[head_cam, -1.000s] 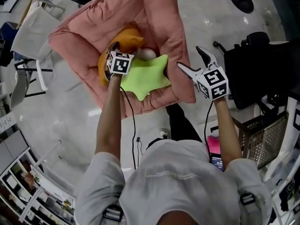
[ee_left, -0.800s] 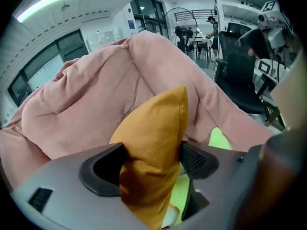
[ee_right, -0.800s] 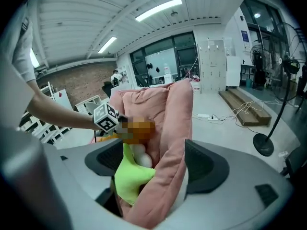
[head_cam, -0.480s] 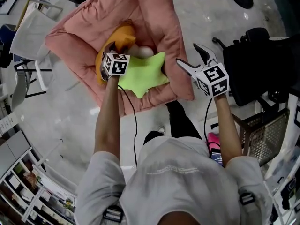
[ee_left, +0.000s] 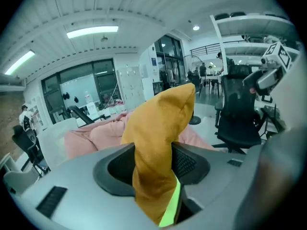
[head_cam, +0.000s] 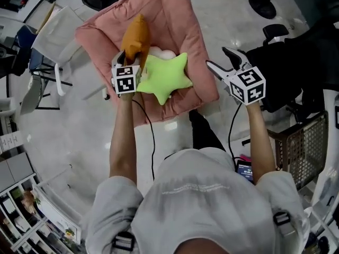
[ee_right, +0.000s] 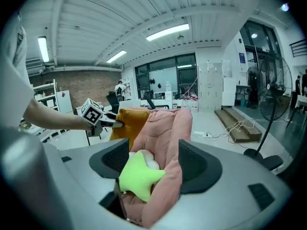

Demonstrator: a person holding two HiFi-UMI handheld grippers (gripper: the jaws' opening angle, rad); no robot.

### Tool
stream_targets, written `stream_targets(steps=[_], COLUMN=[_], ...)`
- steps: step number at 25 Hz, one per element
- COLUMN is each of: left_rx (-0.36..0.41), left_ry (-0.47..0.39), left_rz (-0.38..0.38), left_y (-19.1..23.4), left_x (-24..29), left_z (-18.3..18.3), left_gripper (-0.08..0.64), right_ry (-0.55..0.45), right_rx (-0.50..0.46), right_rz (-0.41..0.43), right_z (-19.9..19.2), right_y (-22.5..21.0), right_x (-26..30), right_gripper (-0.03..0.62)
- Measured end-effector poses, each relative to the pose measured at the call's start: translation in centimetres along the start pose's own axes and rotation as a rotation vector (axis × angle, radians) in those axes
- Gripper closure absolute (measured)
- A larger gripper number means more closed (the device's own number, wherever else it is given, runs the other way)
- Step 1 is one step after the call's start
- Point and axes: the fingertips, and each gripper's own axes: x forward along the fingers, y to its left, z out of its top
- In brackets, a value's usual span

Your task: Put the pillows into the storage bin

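The left tool (head_cam: 127, 61) is clamped on the orange pillow (head_cam: 135, 36); its jaws have just been closing, and the left gripper view shows the orange fabric bunched between both pads and standing up above them; a thin sliver of yellow-green shows low beside one pad, and I cannot tell whether it is pinched too. In the head view the orange pillow stands upright over the pink padded bin (head_cam: 175, 15), its lower end in the tool; the bin sits on the floor (head_cam: 79, 120).

The green star pillow (head_cam: 165, 77) lies inside the bin, its left point touching the left tool; a white pillow (head_cam: 159, 52) shows just behind it, partly hidden.

The right tool (head_cam: 217, 57) hangs just beside the bin's right wall; its jaws have just been closing a little but stand apart, with nothing pressed between the pads; the right gripper view looks past them at the bin wall and the star. A black chair (head_cam: 286, 57) stands to the right.
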Motion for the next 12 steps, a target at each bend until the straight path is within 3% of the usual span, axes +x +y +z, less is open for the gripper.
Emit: stream_targets(steps=[1, 5, 6, 8, 12], left_rx=[-0.001, -0.017, -0.015, -0.002, 0.029], left_ry=[-0.024, -0.099, -0.122, -0.17, -0.229], left_rz=[0.002, 0.05, 0.054, 0.03, -0.062], left_y=[1.3, 11.8, 12.9, 12.0, 6.2], left_x=[2.1, 24.0, 27.0, 27.2, 20.0], left_z=[1.7, 10.4, 11.8, 13.0, 12.7], left_gripper=[0.337, 0.337, 0.337, 0.337, 0.339], right_ry=[-0.014, -0.077, -0.098, -0.133, -0.163], right_rx=[-0.01, -0.085, -0.099, -0.102, -0.07], right_rz=[-0.005, 0.003, -0.004, -0.049, -0.171], right_z=[1.3, 8.9, 9.8, 9.7, 7.0], right_y=[-2.0, -19.4, -22.0, -23.3, -20.5], right_x=[2.1, 23.5, 26.2, 25.3, 16.0], right_gripper=[0.264, 0.302, 0.301, 0.301, 0.344])
